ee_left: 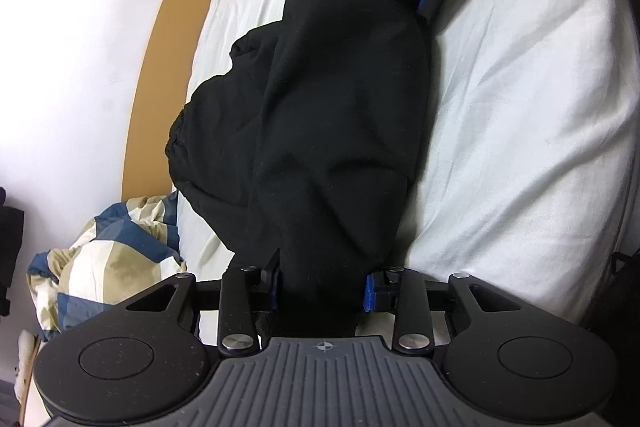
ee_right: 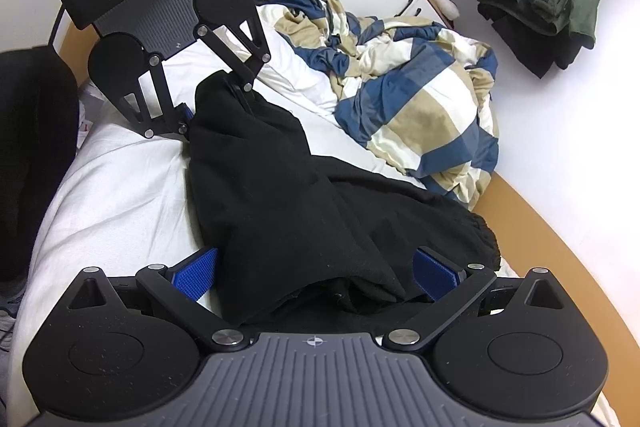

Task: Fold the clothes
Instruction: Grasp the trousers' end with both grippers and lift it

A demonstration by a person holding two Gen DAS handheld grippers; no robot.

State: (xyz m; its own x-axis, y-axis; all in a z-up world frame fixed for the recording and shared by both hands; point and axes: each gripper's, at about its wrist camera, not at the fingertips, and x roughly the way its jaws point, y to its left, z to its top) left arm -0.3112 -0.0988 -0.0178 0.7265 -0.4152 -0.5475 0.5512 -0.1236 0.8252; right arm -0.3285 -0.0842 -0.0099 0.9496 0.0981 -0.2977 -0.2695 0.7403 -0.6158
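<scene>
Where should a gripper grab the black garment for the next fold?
Probably the elastic cuff end of the black garment, which lies loose toward the bed's wooden edge. Come from that side; the bunched end gives a firm pinch.

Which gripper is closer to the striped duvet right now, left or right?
Left. The left gripper holds the black garment at the end beside the striped duvet; the right gripper is at the garment's far end, away from it.
</scene>
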